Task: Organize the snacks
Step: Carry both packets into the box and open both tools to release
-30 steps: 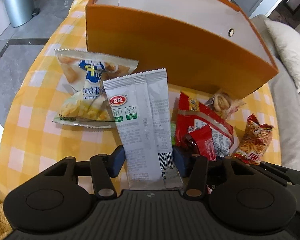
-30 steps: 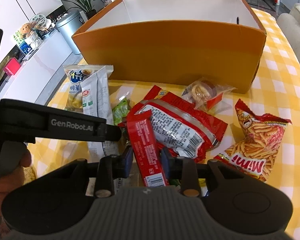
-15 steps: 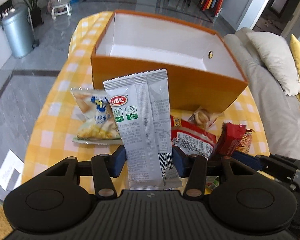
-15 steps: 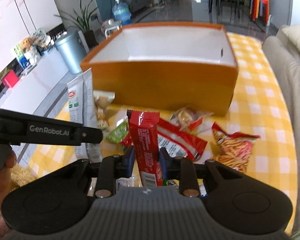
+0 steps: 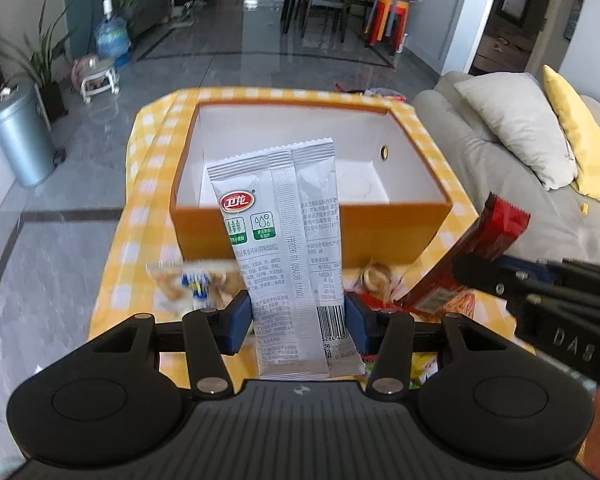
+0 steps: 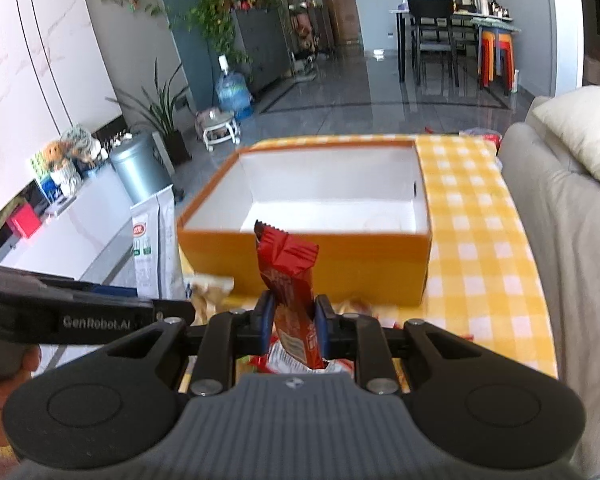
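An orange box with a white inside stands open on the yellow checked table, nothing visible in it. My left gripper is shut on a grey-white snack packet, held upright in the air in front of the box. In the right wrist view my right gripper is shut on a red snack bar, its jaws still closing tighter on it. The bar also shows at the right of the left wrist view. The packet appears at the left of the right wrist view. Both grippers hang above the table, short of the box.
Loose snacks lie between me and the box: a blurred potato-chip bag, a clear packet of ring biscuits and red wrappers below the right gripper. A grey sofa borders the table on the right. A metal bin stands on the floor at left.
Both grippers have risen with their snacks and tilted more level. The box now shows from above, its white floor visible. The snacks left on the table have dropped low in view.
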`<state>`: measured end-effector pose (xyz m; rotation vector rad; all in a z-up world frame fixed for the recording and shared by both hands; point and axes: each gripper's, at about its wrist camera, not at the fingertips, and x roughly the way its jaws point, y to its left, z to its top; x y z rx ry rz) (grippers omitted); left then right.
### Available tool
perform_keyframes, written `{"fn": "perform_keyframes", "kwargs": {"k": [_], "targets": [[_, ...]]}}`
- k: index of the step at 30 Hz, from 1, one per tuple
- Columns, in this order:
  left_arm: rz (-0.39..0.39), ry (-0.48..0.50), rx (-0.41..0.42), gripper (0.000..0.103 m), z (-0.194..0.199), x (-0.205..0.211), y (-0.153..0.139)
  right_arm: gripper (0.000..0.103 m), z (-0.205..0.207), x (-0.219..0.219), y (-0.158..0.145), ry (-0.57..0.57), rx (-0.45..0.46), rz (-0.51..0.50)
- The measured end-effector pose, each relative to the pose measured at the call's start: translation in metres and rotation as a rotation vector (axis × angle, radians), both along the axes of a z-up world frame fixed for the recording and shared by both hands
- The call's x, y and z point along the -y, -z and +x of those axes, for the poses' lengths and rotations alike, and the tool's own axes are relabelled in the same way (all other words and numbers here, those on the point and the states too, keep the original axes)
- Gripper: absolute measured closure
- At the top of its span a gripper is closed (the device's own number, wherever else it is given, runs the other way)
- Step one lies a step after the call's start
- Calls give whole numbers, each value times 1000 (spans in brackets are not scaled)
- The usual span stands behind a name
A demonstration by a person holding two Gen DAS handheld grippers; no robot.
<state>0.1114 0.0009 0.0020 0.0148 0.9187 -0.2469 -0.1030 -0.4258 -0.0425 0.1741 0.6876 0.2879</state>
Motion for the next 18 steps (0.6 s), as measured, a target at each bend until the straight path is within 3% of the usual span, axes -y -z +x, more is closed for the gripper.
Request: {"fn": "perform_keyframes", "kwargs": {"k": [9,14,18], "targets": [[56,21,69,46,52,6,-28,85,50,3,-45,9,90,7],[82,19,55,47,92,8,-34,85,92,-2,-58,21,122,-3],[120,32,22,47,122,12,-25,85,127,-8,-51,33,99,-19]]}}
